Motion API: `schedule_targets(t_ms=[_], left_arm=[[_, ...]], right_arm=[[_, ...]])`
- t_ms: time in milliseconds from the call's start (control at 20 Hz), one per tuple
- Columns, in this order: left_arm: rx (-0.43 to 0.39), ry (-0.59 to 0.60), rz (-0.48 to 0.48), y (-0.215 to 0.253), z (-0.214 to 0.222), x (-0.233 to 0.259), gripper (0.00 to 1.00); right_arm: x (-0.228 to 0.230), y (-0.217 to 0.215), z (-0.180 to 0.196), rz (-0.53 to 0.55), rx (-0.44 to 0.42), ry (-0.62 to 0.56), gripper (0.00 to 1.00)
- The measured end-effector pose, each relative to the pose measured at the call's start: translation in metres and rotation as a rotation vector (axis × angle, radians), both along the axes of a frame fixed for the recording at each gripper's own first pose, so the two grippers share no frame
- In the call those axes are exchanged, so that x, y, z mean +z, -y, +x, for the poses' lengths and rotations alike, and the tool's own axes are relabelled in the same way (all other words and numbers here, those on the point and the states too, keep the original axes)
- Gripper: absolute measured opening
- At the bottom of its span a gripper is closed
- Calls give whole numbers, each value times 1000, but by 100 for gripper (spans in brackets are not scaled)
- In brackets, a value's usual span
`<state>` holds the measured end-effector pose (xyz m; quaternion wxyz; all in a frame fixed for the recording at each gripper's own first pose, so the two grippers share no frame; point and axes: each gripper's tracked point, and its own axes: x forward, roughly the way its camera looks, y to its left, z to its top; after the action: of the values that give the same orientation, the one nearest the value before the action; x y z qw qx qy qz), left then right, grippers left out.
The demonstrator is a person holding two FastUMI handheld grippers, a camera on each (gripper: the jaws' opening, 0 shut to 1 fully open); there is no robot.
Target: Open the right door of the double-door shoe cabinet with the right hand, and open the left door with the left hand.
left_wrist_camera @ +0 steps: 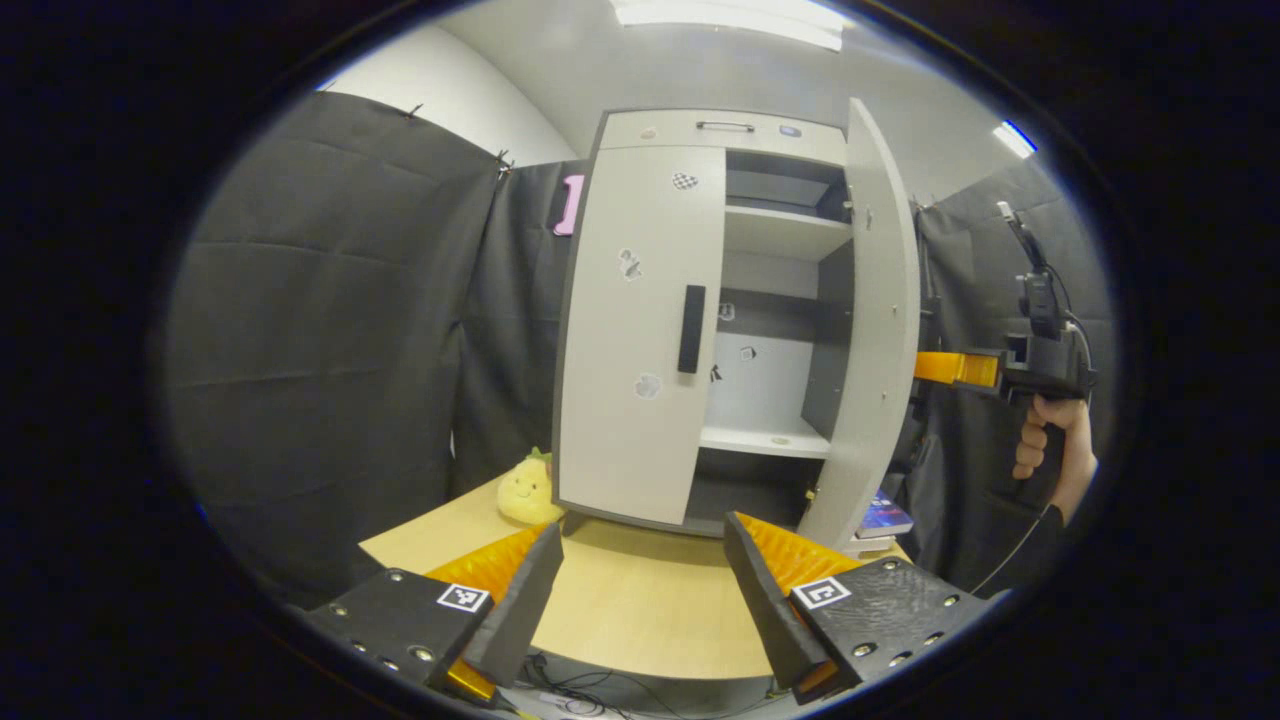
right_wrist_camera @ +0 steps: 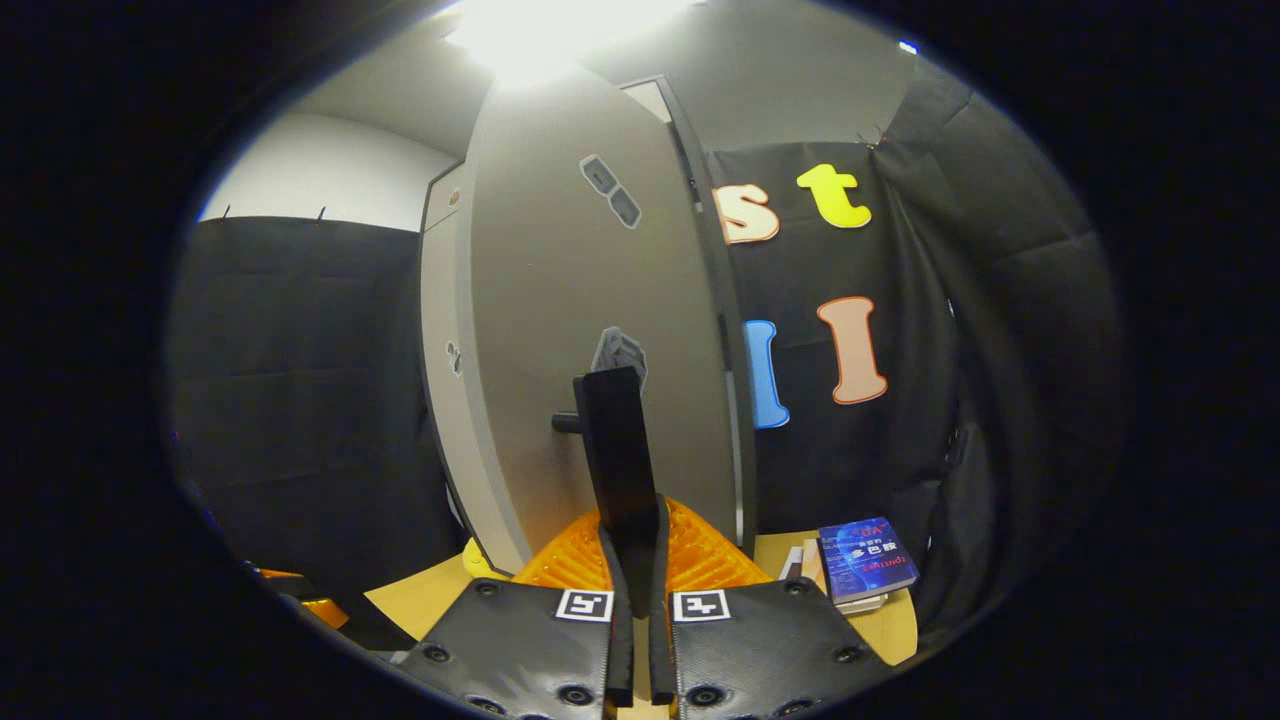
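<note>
So the right door (left_wrist_camera: 872, 330) stands swung open, my right hand-held gripper (right_wrist_camera: 632, 560) clenched on its handle (right_wrist_camera: 615, 450). The left door (left_wrist_camera: 640, 330) is shut, its handle (left_wrist_camera: 691, 328) untouched; my left hand-held gripper (left_wrist_camera: 640, 590) hangs released over the table (left_wrist_camera: 640, 610). A plush toy (left_wrist_camera: 528, 490) and books (right_wrist_camera: 865, 562) flank the cabinet, blocking nothing.

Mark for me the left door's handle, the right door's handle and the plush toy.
left door handle (left_wrist_camera: 691, 328), left gripper view, middle of the dark vertical bar.
right door handle (right_wrist_camera: 617, 450), right gripper view, bar above the fingers.
plush toy (left_wrist_camera: 527, 490), left gripper view, its yellow body.
</note>
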<state>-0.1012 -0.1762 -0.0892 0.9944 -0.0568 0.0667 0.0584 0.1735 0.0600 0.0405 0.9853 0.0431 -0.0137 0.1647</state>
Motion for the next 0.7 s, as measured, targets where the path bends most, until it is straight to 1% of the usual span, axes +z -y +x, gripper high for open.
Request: schedule_targets(t_ms=[100, 250, 350, 450, 600, 700], left_arm=[[-18, -5, 11, 4, -1, -3, 94], [-41, -13, 7, 15, 4, -4, 95], [-50, -16, 11, 18, 6, -2, 94], [-60, -24, 27, 21, 9, -1, 94], [-73, -38, 55, 22, 7, -1, 93], [-75, -59, 54, 20, 6, -7, 94]], right_arm=[[1, 5, 0, 6, -13, -2, 7], [3, 22, 2, 19, -73, 2, 7], [1, 15, 3, 70, -20, -31, 7], [1, 10, 4, 99, -38, -26, 7], [2, 18, 6, 85, -73, -15, 7], [1, 18, 4, 96, -86, -27, 7]])
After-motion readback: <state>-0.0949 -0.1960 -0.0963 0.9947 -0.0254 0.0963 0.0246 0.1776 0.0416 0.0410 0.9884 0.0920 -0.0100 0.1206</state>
